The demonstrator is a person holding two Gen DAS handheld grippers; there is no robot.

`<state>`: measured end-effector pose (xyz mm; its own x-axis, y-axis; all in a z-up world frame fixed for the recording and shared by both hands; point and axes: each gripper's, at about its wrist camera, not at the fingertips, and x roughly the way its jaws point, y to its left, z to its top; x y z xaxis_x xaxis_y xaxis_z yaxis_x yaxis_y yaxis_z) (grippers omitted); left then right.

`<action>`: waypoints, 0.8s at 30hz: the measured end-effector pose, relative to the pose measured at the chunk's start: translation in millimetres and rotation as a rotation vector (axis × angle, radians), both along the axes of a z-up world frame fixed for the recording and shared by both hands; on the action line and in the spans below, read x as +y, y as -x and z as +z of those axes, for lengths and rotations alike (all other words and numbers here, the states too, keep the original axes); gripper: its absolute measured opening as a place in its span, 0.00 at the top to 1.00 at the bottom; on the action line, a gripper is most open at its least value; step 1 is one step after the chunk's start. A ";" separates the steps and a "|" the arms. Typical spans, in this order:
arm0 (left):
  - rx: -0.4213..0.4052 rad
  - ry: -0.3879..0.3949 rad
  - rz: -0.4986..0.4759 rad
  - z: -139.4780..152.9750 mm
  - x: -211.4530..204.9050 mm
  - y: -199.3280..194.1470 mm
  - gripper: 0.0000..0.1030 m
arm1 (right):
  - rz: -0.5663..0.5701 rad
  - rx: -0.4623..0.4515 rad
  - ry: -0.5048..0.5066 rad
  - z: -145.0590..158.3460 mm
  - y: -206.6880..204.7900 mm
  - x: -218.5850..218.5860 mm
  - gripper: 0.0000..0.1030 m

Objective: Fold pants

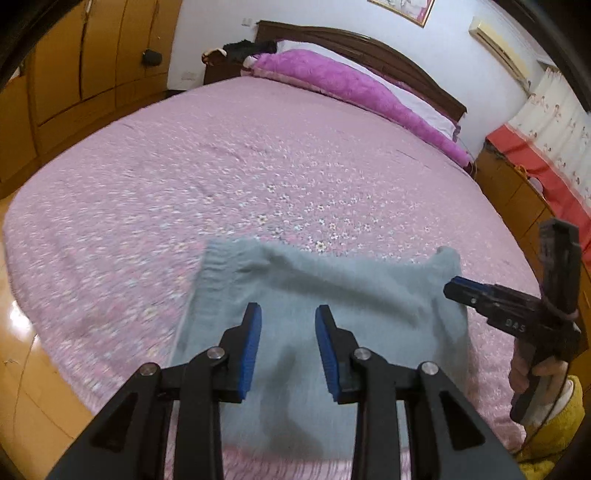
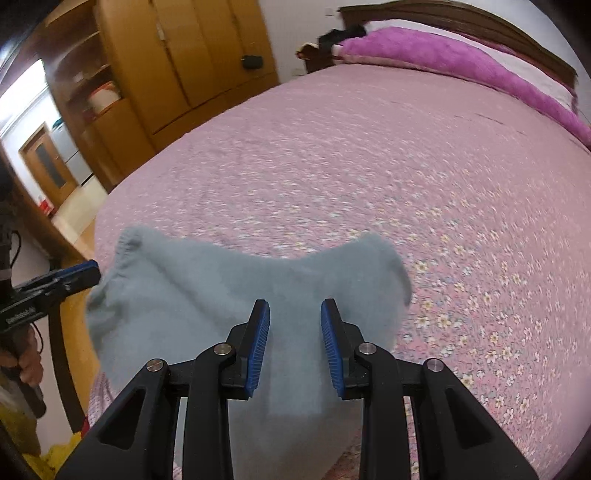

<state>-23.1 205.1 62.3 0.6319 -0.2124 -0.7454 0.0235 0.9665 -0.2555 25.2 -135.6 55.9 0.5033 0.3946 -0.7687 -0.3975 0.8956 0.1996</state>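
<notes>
Two black grippers with blue pads, left gripper (image 1: 288, 345) and right gripper (image 2: 295, 345), hover with jaws partly open and empty over soft grey-blue knit pants (image 1: 325, 306) on the pink floral bed (image 1: 221, 166), so we should pinch matching edges evenly.

Home bedroom. Large bed (image 1: 221, 155) under pink floral bedspread, dark wooden headboard (image 1: 369, 48), magenta plush blanket (image 1: 351, 88) rolled along pillows. Tall wooden wardrobe (image 2: 192, 55) fills side wall. Framed picture (image 1: 402, 9) and air conditioner (image 1: 498, 48) on white wall, patterned curtain (image 1: 554, 122) at window. Glossy wooden floor (image 1: 22, 369). Open doorway (image 2: 44, 166) leads to another room.
</notes>
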 end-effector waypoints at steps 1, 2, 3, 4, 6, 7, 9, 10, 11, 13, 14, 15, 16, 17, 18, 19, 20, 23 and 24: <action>0.001 0.000 0.006 -3.9 -0.5 -7.7 0.71 | -0.015 0.001 -0.007 -1.5 -3.6 -3.8 0.79; 0.000 -0.001 0.010 -6.0 -1.1 -13.4 0.71 | -0.027 0.001 -0.011 -3.8 -7.0 -6.8 0.79; -0.005 -0.001 0.017 -10.0 0.4 -19.1 0.71 | -0.036 0.002 -0.014 -6.3 -10.6 -7.5 0.79; -0.006 -0.006 0.030 -14.0 2.3 -25.9 0.71 | -0.049 0.004 -0.014 -9.0 -15.4 -9.4 0.79; 0.027 -0.022 0.060 -25.5 7.1 -39.0 0.77 | -0.068 0.014 -0.008 -16.0 -24.2 -9.3 0.79; 0.045 -0.016 0.070 -32.1 10.4 -43.7 0.79 | -0.077 0.023 -0.005 -20.1 -28.4 -9.6 0.79; 0.050 -0.005 0.079 -39.4 14.4 -47.3 0.88 | -0.088 0.041 -0.002 -32.7 -37.5 -10.3 0.80; 0.044 -0.003 0.079 -41.3 16.9 -47.1 0.88 | -0.089 0.032 -0.013 -35.8 -39.3 -11.3 0.80; 0.041 0.010 0.073 -42.3 19.2 -46.8 0.88 | -0.089 0.012 -0.029 -38.0 -40.5 -13.5 0.80; 0.043 0.029 0.068 -43.6 22.5 -46.5 0.88 | -0.087 0.007 -0.041 -39.9 -42.2 -15.2 0.80; 0.043 0.032 0.067 -44.1 23.6 -46.1 0.88 | -0.086 0.004 -0.045 -40.8 -43.6 -15.4 0.80; 0.042 0.031 0.067 -44.3 23.8 -45.6 0.88 | -0.086 0.003 -0.047 -41.2 -44.0 -15.7 0.80; 0.042 0.026 0.068 -44.3 23.2 -45.6 0.88 | -0.087 0.002 -0.048 -41.8 -44.2 -16.1 0.80; 0.043 0.018 0.068 -43.8 22.3 -45.6 0.88 | -0.089 0.000 -0.050 -42.1 -44.2 -16.2 0.80; 0.046 0.003 0.066 -42.7 20.5 -45.6 0.88 | -0.092 0.001 -0.053 -42.3 -44.0 -16.0 0.80; 0.052 -0.009 0.063 -41.3 22.0 -43.6 0.88 | -0.096 0.006 -0.057 -41.8 -44.2 -16.6 0.79; 0.062 -0.020 0.059 -39.8 18.9 -44.1 0.88 | -0.098 0.013 -0.060 -41.4 -45.2 -15.9 0.79; 0.102 -0.073 0.032 -29.8 8.1 -46.3 0.80 | -0.111 0.044 -0.084 -35.6 -45.6 -21.1 0.79; 0.107 -0.090 0.024 -25.8 4.0 -46.4 0.77 | -0.115 0.054 -0.096 -34.1 -45.1 -24.0 0.78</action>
<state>23.2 209.2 36.5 0.5518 -0.1275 -0.8242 -0.0226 0.9856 -0.1676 70.3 -159.6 21.8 0.5085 0.4100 -0.7572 -0.2801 0.9103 0.3048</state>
